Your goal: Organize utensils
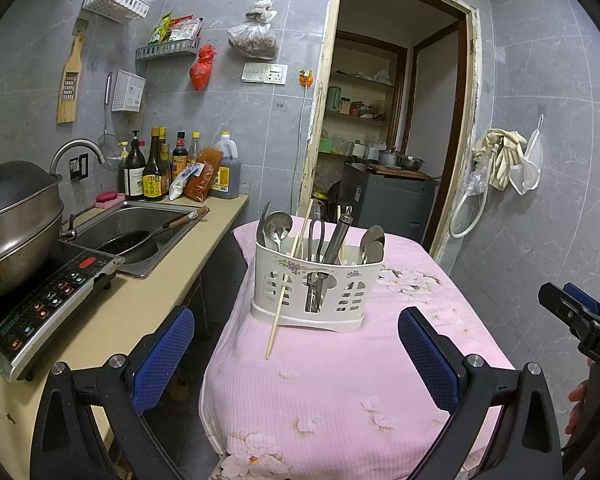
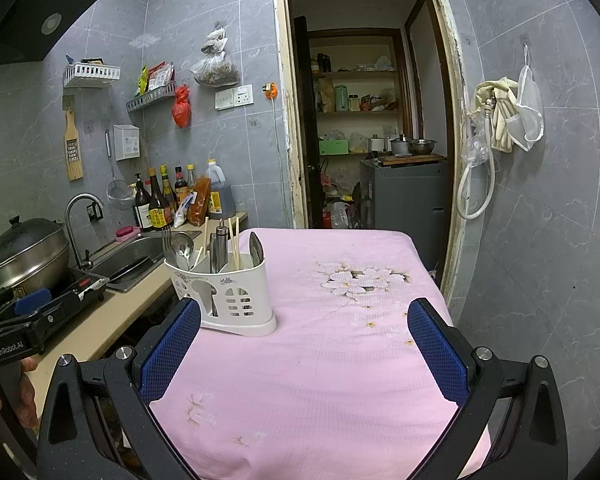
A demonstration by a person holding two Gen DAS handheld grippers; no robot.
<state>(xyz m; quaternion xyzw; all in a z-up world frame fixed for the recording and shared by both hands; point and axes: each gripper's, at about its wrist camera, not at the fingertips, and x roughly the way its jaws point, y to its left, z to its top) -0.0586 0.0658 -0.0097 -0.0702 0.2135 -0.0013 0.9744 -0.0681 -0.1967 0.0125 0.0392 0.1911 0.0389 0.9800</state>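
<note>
A white slotted utensil holder (image 1: 320, 284) stands on the pink floral tablecloth (image 1: 340, 380). It holds spoons (image 1: 278, 226), a fork, scissors, a steel tool and chopsticks. One chopstick (image 1: 278, 312) leans against the holder's front with its tip on the cloth. My left gripper (image 1: 296, 352) is open and empty, just short of the holder. The holder also shows in the right wrist view (image 2: 228, 292), at the table's left side. My right gripper (image 2: 304, 348) is open and empty, to the holder's right. Each gripper shows at the edge of the other's view.
A counter (image 1: 148, 304) runs along the left with an induction cooker (image 1: 48, 312), a lidded wok (image 1: 12, 216), a sink (image 1: 140, 232) holding a pan, and sauce bottles (image 1: 160, 168). A doorway (image 1: 380, 120) opens behind the table. Wall racks and bags hang above.
</note>
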